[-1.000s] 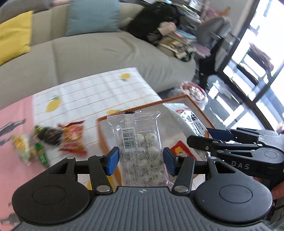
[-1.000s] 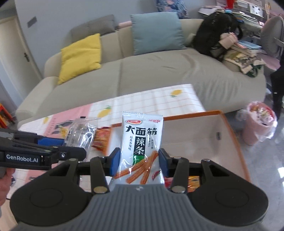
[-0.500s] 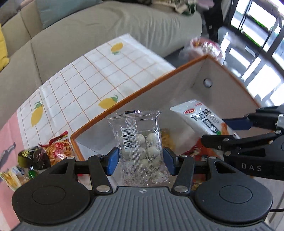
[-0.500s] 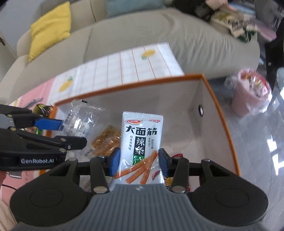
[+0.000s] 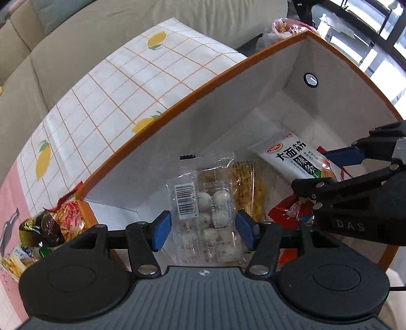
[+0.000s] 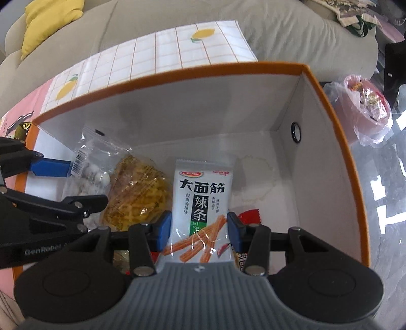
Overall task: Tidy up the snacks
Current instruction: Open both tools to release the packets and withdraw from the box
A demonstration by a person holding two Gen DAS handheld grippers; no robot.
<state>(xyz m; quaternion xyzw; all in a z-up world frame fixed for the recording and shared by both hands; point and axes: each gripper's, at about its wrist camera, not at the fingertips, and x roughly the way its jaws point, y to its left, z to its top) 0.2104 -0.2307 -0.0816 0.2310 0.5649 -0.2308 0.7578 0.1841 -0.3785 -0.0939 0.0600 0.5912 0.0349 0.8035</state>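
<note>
Clear packet: a see-through packet of small white balls (image 5: 210, 210) hung inside the box, between the blue fingers (image 5: 161, 229) of the left gripper (image 5: 203, 228).
Left gripper: its jaws were opening; both pads stood clear of the packet's edges, so it was no longer pinched.
White packet: a white packet printed with orange sticks (image 6: 201, 215) stood upright in the box, clamped at its lower part by the right gripper (image 6: 199, 229).
Right gripper: its blue fingers (image 6: 234, 232) pressed on both sides of the white packet, set narrow around it.
Box: an orange-rimmed box with white inner walls (image 6: 317, 177) held both grippers, pointing steeply down into it.
Box contents: a yellow waffle-like snack (image 6: 137, 198) lay on the bottom between the two packets; a red wrapper (image 5: 291, 215) lay near the white packet.
Outside the box: red and dark snack bags (image 5: 55, 223) lay on the table just beside the box's corner.
Table: covered by a checked cloth with lemons (image 5: 127, 83).
Behind: a beige sofa (image 6: 279, 28) with a yellow cushion (image 6: 48, 20).
</note>
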